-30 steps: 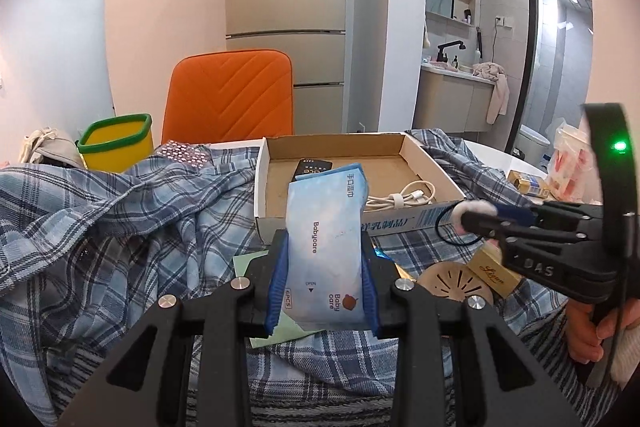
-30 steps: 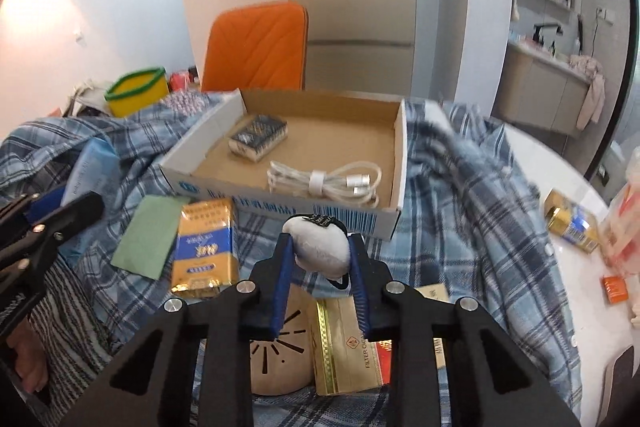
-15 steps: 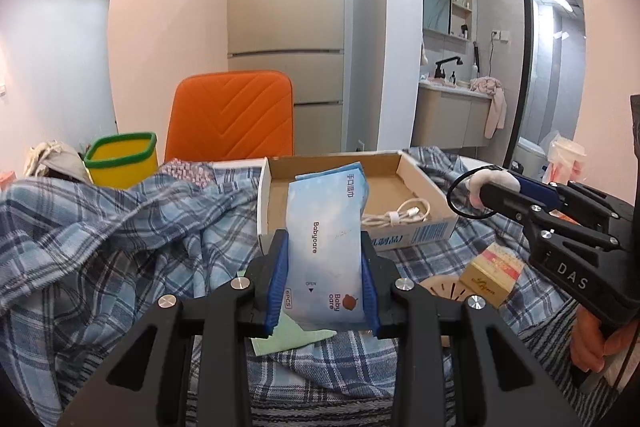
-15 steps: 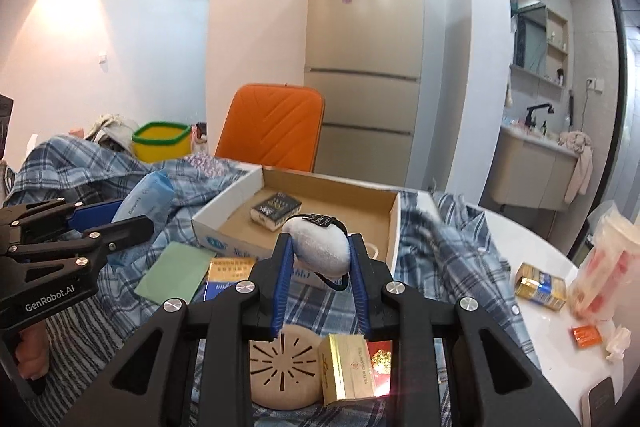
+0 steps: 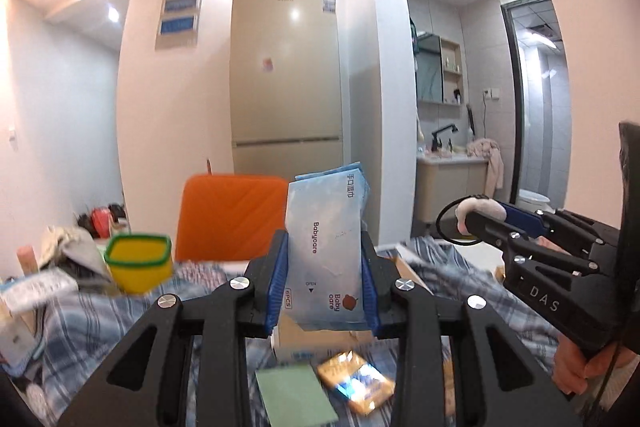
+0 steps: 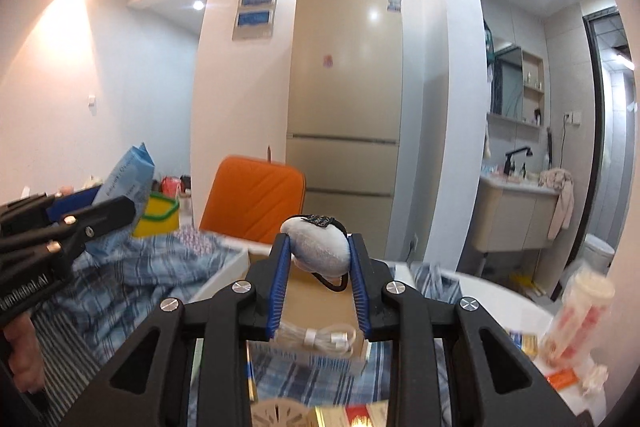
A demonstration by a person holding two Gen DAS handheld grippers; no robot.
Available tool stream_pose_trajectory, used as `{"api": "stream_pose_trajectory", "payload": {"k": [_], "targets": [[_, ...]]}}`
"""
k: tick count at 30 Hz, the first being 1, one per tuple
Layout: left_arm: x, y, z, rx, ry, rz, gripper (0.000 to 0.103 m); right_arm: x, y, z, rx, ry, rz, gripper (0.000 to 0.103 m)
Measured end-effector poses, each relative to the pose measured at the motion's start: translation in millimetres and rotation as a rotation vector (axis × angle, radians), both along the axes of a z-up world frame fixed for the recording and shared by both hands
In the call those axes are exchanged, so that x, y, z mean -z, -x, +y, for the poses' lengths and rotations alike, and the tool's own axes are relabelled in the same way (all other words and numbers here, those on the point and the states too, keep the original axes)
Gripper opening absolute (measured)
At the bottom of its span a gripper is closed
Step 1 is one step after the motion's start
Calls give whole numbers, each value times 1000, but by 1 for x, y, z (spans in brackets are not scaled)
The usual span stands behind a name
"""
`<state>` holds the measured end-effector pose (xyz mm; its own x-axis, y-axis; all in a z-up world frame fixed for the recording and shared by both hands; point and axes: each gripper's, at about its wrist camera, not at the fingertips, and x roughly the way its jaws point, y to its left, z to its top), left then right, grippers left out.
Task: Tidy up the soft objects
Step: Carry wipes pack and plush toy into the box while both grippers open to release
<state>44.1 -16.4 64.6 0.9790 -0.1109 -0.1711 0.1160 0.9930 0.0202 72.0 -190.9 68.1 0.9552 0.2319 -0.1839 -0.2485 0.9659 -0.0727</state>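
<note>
My left gripper (image 5: pixel 325 247) is shut on a blue pack of baby wipes (image 5: pixel 326 251) and holds it upright, raised above the table. My right gripper (image 6: pixel 320 247) is shut on a white fluffy hair tie (image 6: pixel 318 247) with a black elastic loop. Each gripper shows in the other's view: the right one (image 5: pixel 466 223) at the right with the hair tie (image 5: pixel 480 209), the left one (image 6: pixel 120 207) at the left with the wipes (image 6: pixel 128 175). A blue plaid shirt (image 6: pixel 144 267) lies spread over the table.
An open cardboard box (image 6: pixel 320 307) holds a coiled white cable (image 6: pixel 316 337). A green card (image 5: pixel 294 395) and a gold packet (image 5: pixel 354 383) lie on the shirt. A yellow tub (image 5: pixel 138 263) and an orange chair (image 5: pixel 232 215) stand behind. Small packets (image 6: pixel 560 375) sit at the right.
Both grippers have risen and tilted up with their loads, so the table has dropped low in both views and the fridge and ceiling fill the frames.
</note>
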Motion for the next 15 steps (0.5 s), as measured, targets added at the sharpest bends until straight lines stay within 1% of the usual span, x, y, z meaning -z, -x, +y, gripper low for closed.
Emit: {"api": "stream_pose_trajectory", "payload": {"k": [3, 6, 9, 11, 13, 15], "targets": [[-10, -12, -2, -37, -7, -48, 31, -22, -13, 1, -25, -65, 3, 29], [-20, -24, -4, -36, 3, -93, 31, -37, -25, 2, -2, -82, -28, 29], [-23, -38, -7, -29, -13, -135, 31, -50, -42, 3, 28, -108, -47, 29], [-21, -48, -10, -25, -25, -149, 31, -53, -52, 5, 46, -104, -72, 29], [-14, -55, -13, 9, -40, -166, 31, -51, -54, 9, 62, -83, -105, 29], [-4, -66, -16, 2, -51, -144, 31, -42, -61, 12, 74, -76, -97, 29]]}}
